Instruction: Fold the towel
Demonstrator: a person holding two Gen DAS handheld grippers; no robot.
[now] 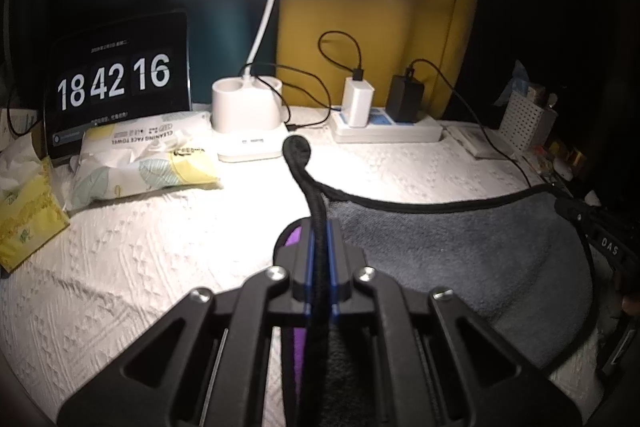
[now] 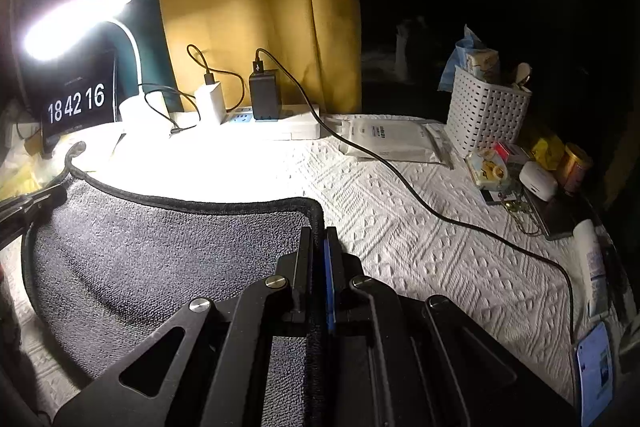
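A: Start at the left claw (image 1: 320, 247). What is it doing?

B: Its jaws are pressed together on the black-bound hem of the towel (image 1: 460, 251). The hem runs up between the blue pads and a corner loop pokes out above them, at the centre of the left wrist view.

A: And the right claw (image 2: 318, 251)?

B: The same: closed tight on the towel's other corner, at the middle of the right wrist view, with the hem turning the corner just above the fingertips. No gap shows between the jaws in either view.

A: Where does the towel sit?

B: It hangs between the two claws, a grey sheet sagging in the middle, its lower part lying on the white textured surface (image 2: 420, 247). From the left view the right claw appears at the right edge, holding the far corner.

A: So which step is this?

B: I judge it the start of a fold: two corners of one edge are gripped and raised. The next move likely calls for carrying both corners together, level, across to the opposite edge and laying them down squarely.

A: Anything in the way?

B: The desk lamp (image 1: 248, 123) stands at upper centre in the left view, the face towel pack (image 1: 148, 159) at left, and a black cable (image 2: 440, 215) crosses the right side in the right view. None touches the towel.
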